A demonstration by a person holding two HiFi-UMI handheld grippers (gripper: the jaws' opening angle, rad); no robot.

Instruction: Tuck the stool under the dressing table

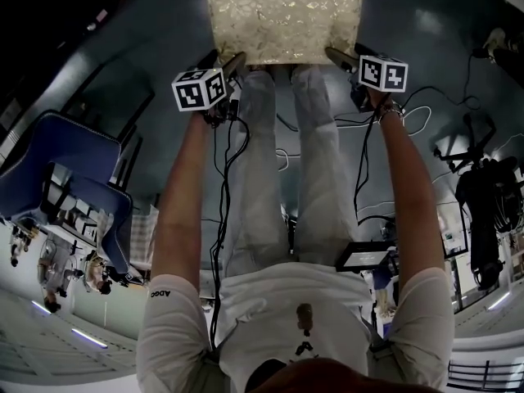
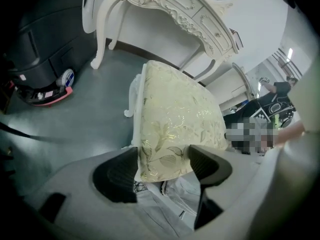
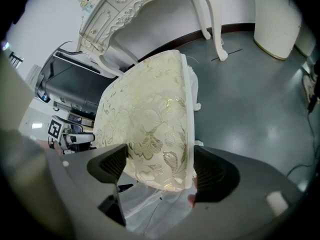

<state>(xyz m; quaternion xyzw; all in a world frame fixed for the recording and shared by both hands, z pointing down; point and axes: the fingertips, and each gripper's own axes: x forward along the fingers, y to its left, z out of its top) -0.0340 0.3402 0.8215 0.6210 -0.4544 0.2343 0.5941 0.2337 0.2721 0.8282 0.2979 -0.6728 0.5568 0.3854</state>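
Gold-brocade stool (image 1: 283,15), just short of the table (image 2: 172,8), pinched at its near corners by left gripper (image 2: 162,158) and right gripper (image 3: 160,160); next, likely a level push forward under it.

Stool (image 1: 282,15) w/ gold floral seat at top centre, on dark floor (image 1: 426,31). Left gripper (image 1: 232,62) at its near-left corner, right gripper (image 1: 340,56) at near-right; both seem to touch the seat edge. Person's legs (image 1: 262,162) just below stool. Blue chair (image 1: 74,150) far left, cables (image 1: 417,113) at right.

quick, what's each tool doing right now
left tool: shut on the stool, at a near corner of its cushion.
right tool: shut on the stool too, at the other near corner.
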